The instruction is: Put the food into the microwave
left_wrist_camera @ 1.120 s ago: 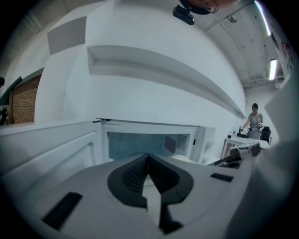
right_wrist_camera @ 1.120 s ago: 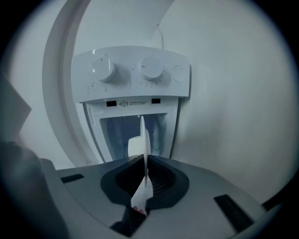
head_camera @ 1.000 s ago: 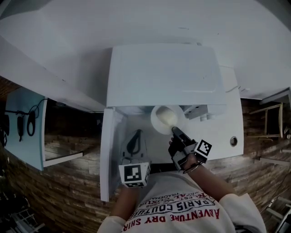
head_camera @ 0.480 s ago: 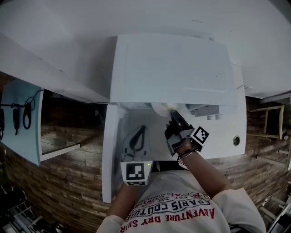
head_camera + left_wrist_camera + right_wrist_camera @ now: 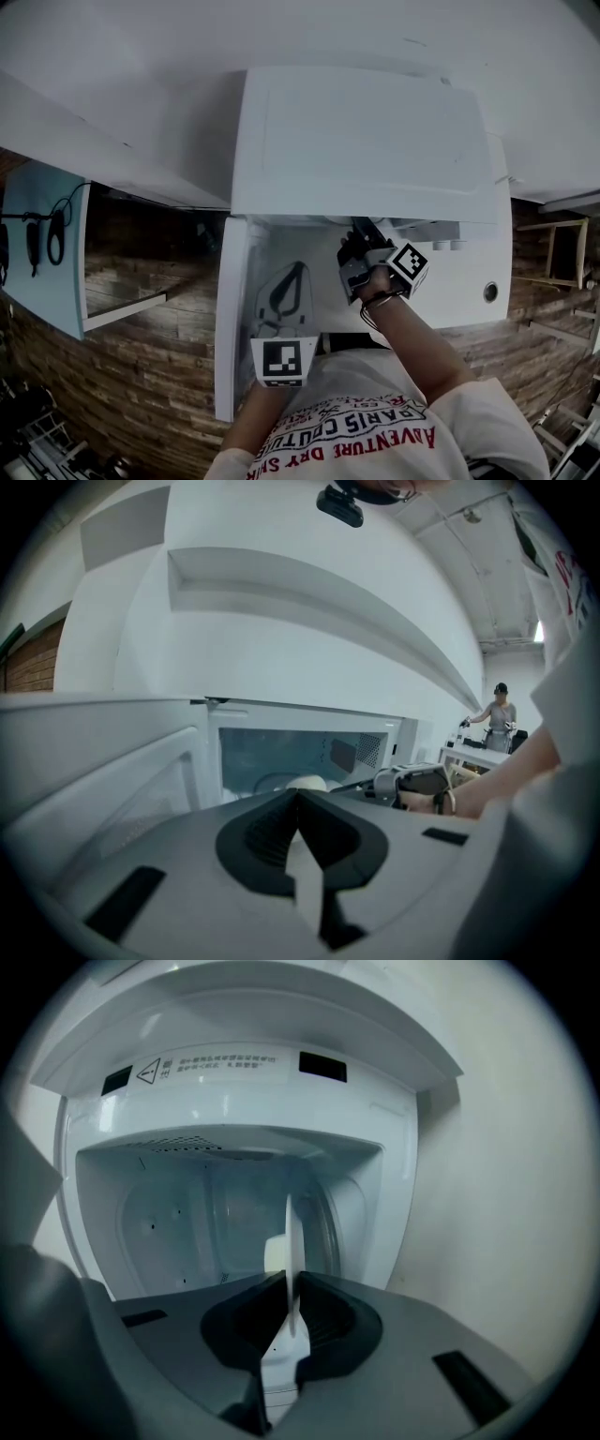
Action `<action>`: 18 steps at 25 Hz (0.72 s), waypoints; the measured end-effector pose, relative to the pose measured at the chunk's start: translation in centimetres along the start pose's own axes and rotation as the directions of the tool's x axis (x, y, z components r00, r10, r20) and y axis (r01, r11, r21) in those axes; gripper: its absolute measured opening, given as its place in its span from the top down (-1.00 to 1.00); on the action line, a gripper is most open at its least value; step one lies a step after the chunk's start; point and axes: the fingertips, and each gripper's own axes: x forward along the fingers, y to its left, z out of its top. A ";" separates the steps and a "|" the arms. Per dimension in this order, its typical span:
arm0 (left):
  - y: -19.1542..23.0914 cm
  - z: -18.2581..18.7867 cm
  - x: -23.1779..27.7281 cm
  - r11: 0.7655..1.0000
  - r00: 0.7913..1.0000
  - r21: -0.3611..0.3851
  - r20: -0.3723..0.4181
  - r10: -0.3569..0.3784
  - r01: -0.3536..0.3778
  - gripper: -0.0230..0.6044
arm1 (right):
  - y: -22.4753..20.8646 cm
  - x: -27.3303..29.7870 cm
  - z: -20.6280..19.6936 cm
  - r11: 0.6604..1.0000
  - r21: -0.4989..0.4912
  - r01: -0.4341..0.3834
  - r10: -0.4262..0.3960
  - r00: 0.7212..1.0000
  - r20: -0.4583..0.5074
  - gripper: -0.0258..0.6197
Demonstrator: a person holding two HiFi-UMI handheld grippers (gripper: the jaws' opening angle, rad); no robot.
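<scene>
The white microwave (image 5: 366, 141) stands with its door (image 5: 234, 319) swung open to the left. My right gripper (image 5: 361, 228) reaches into the cavity, where the oven's top hides its tips. In the right gripper view the gripper (image 5: 291, 1279) pinches the rim of a thin white plate (image 5: 291, 1232), which carries a pale bun (image 5: 274, 1252). Its jaws have just been opening, and the rim is still between the pads. The left gripper view shows the bun (image 5: 306, 783) inside the cavity. My left gripper (image 5: 291, 272) is shut and empty in front of the open door (image 5: 103, 789).
The microwave sits on a white counter (image 5: 469, 281) that has a small round hole (image 5: 490, 292). A light blue panel (image 5: 42, 253) with hanging black items is at the left over a wood-plank floor. Far off, a person (image 5: 497, 714) stands at a table.
My right gripper has carried the plate forward into the microwave cavity. The plate, plain in the head view before, is now hidden under the oven's top. The left gripper has hardly moved.
</scene>
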 end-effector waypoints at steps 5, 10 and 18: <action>-0.4 0.3 0.4 0.999 1.000 -0.035 -0.015 -0.013 0.013 0.91 | 0.7 1.2 -0.3 0.997 -0.071 0.018 -0.019 1.000 -0.013 0.80; -1.1 0.2 0.9 0.999 0.999 -0.033 -0.025 -0.039 0.038 0.91 | 0.5 1.9 -1.2 0.985 -0.159 0.063 -0.075 0.995 -0.068 0.81; -1.5 -0.2 1.6 0.997 0.998 -0.058 -0.032 -0.055 0.053 0.91 | 1.2 2.3 -2.5 0.930 -0.366 0.018 -0.110 0.966 -0.234 0.73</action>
